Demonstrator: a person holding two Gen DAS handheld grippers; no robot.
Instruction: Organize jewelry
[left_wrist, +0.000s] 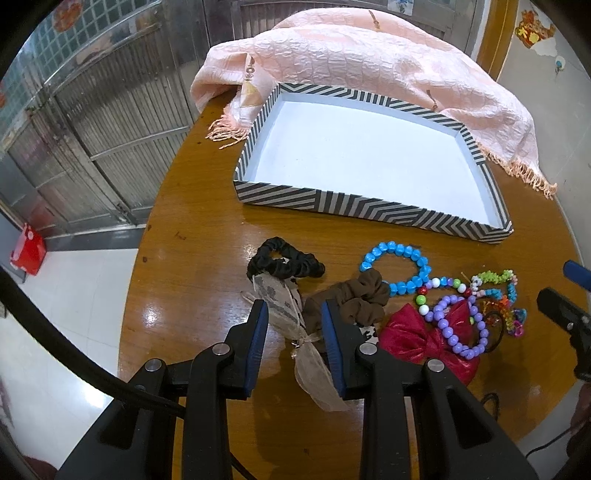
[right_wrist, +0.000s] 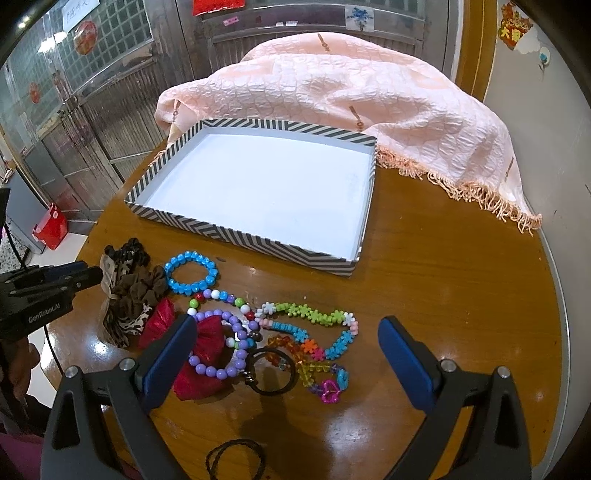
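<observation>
Right hand-held gripper (right_wrist: 288, 343) spread wide above bead bracelets (right_wrist: 221, 347), striped tray (right_wrist: 236, 232) beyond

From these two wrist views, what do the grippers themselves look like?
Both match: the left gripper and right gripper have black angular plastic linkage arms with silver pivot pins and flat blue pads on the fingers. The left gripper's side carries white "GenRobot.AI" lettering. A black cable trails from it.
</observation>
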